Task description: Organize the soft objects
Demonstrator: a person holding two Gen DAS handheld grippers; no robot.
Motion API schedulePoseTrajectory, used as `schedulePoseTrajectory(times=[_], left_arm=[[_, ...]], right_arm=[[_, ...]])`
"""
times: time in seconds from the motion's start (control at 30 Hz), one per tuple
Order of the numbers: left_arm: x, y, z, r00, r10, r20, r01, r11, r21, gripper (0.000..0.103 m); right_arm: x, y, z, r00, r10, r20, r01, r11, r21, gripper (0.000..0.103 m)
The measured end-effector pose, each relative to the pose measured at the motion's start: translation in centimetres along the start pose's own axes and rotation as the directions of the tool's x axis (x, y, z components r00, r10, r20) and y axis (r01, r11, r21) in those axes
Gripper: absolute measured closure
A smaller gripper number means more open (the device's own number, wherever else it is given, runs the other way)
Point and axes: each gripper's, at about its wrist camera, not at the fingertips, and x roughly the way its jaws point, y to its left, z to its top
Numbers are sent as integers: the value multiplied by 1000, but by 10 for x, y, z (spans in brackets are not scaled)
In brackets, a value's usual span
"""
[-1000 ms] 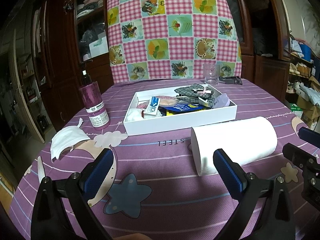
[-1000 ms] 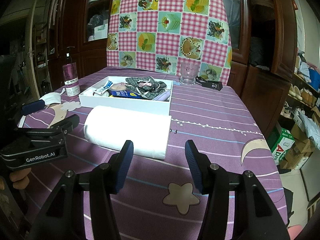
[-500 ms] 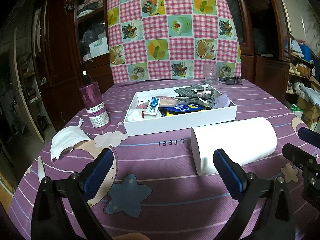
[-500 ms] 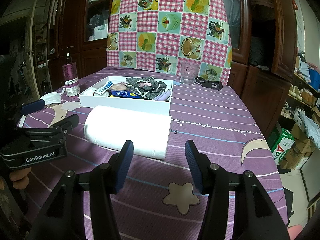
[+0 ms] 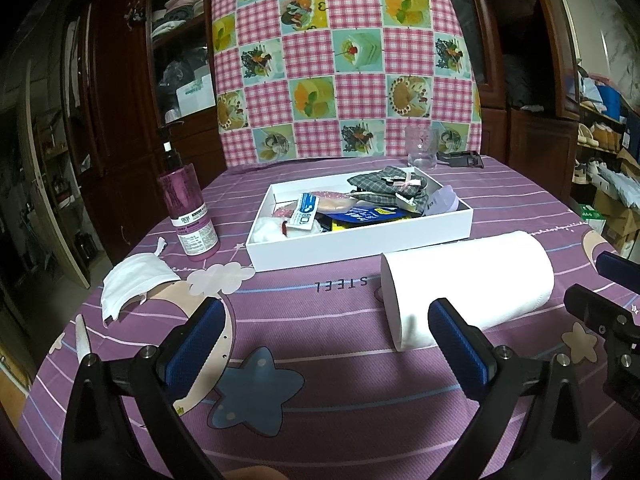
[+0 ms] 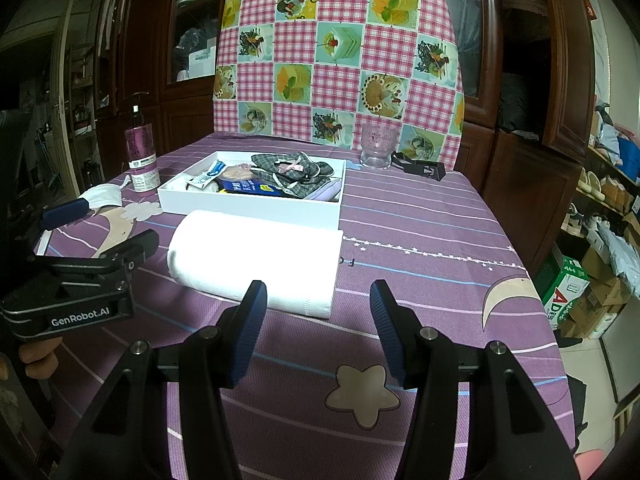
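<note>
A white paper towel roll (image 5: 468, 284) lies on its side on the purple tablecloth, just in front of a white box (image 5: 360, 240); it also shows in the right wrist view (image 6: 256, 256). The box (image 6: 248, 208) holds grey plaid cloth (image 5: 388, 188), packets and other soft items. A white face mask (image 5: 132, 280) lies at the left. My left gripper (image 5: 324, 344) is open and empty, near the roll's left end. My right gripper (image 6: 316, 328) is open and empty, just short of the roll's right end.
A purple pump bottle (image 5: 188, 208) stands left of the box. A clear glass (image 5: 420, 152) and a black strap (image 6: 420, 168) sit behind it. A checkered chair back (image 5: 340, 60) rises at the far edge. Dark wooden cabinets surround the table.
</note>
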Motion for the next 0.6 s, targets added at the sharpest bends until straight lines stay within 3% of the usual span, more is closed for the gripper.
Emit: schedulePoseTrajectory(times=[0.43,0.6], left_arm=[[0,1,-1,1000,5,3,-5,1000,-1,0],[1,10,-2,999,-40,9,40,998,-47,0]], right_arm=[[0,0,0,1000,0,-1,0,1000,0,48],[1,0,-1,1000,6,-6,-6,1000,1,48]])
